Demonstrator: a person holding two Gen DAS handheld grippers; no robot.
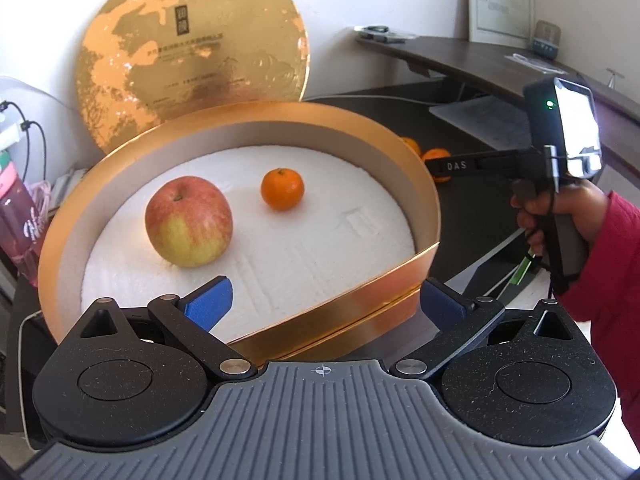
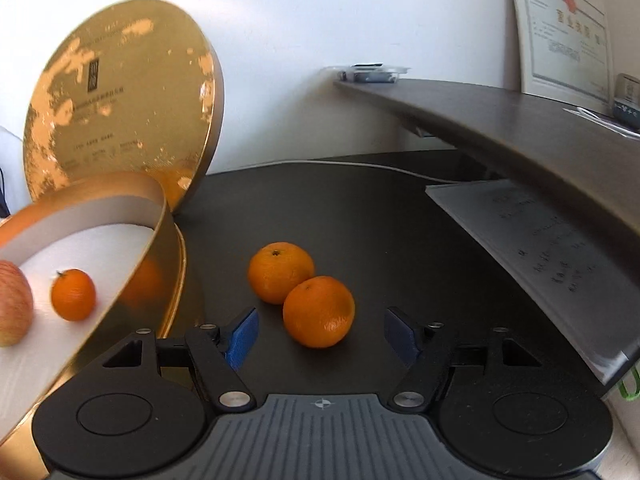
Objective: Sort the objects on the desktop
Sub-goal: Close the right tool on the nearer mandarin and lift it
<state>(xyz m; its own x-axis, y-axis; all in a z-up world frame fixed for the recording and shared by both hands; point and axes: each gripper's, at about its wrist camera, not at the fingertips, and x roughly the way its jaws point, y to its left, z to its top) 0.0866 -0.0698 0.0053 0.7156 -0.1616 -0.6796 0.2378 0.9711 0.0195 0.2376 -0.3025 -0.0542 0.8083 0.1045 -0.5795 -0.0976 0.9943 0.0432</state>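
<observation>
A: From your left wrist camera, what do you get that the right one misses?

B: The whole inside of the gold round box [image 1: 404, 184]: an apple [image 1: 188, 222] on its white liner, and a small orange [image 1: 282, 189] just beside the apple, toward the far wall. You also see your own right hand [image 1: 560, 216], red sleeve [image 1: 612, 280] and all, wrapped round the grip of the right gripper's handle, outside the box on its right.

A: And the right wrist camera?

B: Two oranges on the dark desk [image 2: 380, 216], right of the box and touching each other. The nearer orange [image 2: 319, 312] sits just ahead of your right gripper [image 2: 320, 336], between the lines of its blue pads but not pressed by them. The farther orange [image 2: 280, 272] lies behind it.

A: The claws?

B: Your right one is half spread, holding nothing. Your left gripper [image 1: 326, 298] is spread wide, straddling the box's near rim and tilted down at the liner.

A: The lid?

B: The gold lid [image 2: 120, 100] leans upright against the wall behind the box.
</observation>
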